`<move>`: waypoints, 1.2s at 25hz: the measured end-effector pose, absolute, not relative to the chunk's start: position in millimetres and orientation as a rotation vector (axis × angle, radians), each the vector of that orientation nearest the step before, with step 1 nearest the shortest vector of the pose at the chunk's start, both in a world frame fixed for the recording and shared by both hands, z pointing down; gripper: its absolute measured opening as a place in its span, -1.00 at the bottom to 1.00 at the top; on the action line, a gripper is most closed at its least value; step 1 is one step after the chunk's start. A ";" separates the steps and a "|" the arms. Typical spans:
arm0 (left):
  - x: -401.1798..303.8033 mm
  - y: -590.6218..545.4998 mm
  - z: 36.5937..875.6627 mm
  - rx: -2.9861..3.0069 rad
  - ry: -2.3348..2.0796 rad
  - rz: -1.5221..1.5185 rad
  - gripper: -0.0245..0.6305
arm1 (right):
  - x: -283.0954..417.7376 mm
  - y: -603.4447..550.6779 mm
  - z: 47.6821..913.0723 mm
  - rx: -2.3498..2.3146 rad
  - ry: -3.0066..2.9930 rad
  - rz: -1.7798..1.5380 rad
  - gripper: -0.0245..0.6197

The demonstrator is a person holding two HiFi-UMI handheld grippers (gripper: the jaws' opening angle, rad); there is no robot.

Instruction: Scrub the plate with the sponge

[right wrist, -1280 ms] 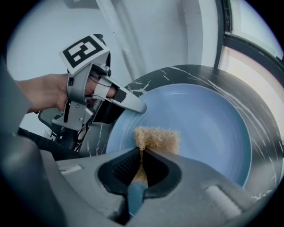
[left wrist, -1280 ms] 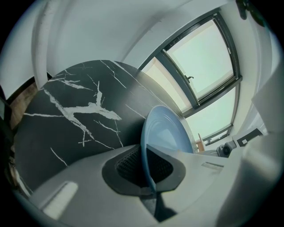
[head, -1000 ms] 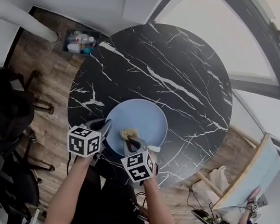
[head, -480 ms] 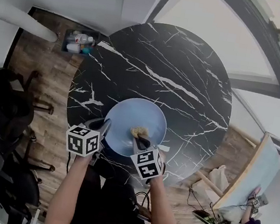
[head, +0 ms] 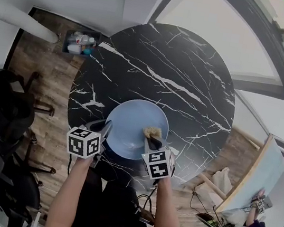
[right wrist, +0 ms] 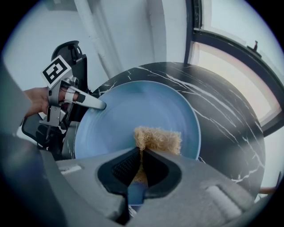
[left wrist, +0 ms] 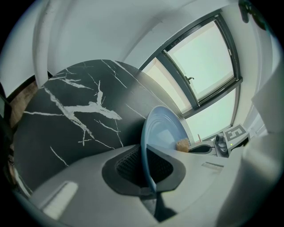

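A pale blue plate (head: pixel 130 122) lies at the near edge of the round black marble table (head: pixel 180 73). My left gripper (head: pixel 105 129) is shut on the plate's left rim (left wrist: pixel 145 150), which passes edge-on between its jaws. My right gripper (head: pixel 151 139) is shut on a tan scrubbing sponge (head: pixel 152 133), which it presses onto the right part of the plate. In the right gripper view the sponge (right wrist: pixel 158 139) sticks out past the jaws over the plate (right wrist: pixel 133 113), with the left gripper (right wrist: pixel 91 103) on the far rim. From the left gripper view the sponge (left wrist: pixel 182 144) shows small beside the right gripper (left wrist: pixel 197 149).
The table's far half is bare marble. Dark office chairs (head: pixel 3 115) stand on the wooden floor to the left, and a bin with bottles (head: pixel 81 42) sits by the table's far-left edge. A window (left wrist: pixel 208 62) lies beyond the table.
My right gripper has slid the sponge to the right across the plate, from near its middle to its right part. The left gripper and plate have stayed put.
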State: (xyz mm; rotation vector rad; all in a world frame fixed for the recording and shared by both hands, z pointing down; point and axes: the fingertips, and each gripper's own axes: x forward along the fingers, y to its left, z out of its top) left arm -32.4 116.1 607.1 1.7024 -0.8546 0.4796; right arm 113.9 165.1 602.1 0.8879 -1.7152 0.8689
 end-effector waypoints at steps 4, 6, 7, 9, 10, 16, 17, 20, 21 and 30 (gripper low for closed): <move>-31.7 115.7 606.7 1.703 -0.856 0.482 -0.87 | 130.3 156.2 601.4 0.915 -1.643 0.792 -0.86; -31.2 115.4 606.6 1.704 -0.857 0.483 -0.87 | 137.1 151.7 602.3 0.924 -1.613 0.765 -0.86; -31.2 115.4 606.6 1.704 -0.858 0.483 -0.87 | 137.6 150.7 602.7 0.926 -1.607 0.766 -0.86; -31.4 115.8 606.8 1.701 -0.861 0.480 -0.87 | 137.1 150.8 603.1 0.928 -1.597 0.763 -0.86; -31.4 115.8 606.8 1.699 -0.862 0.477 -0.87 | 137.3 151.4 603.0 0.929 -1.592 0.758 -0.86; -32.1 115.5 607.4 1.687 -0.882 0.459 -0.87 | 136.4 152.2 604.5 0.941 -1.592 0.723 -0.86; -31.9 115.4 607.4 1.689 -0.886 0.457 -0.86 | 136.4 152.1 604.7 0.943 -1.593 0.718 -0.86; -31.6 115.9 608.4 1.692 -0.887 0.451 -0.85 | 134.9 150.7 602.6 0.964 -1.617 0.720 -0.85; -31.1 116.9 608.4 1.690 -0.880 0.446 -0.82 | 134.2 150.6 599.5 0.980 -1.636 0.724 -0.86; -42.0 126.8 592.9 1.686 -0.864 0.461 -0.51 | 128.4 143.1 525.7 1.193 -1.902 0.597 -0.86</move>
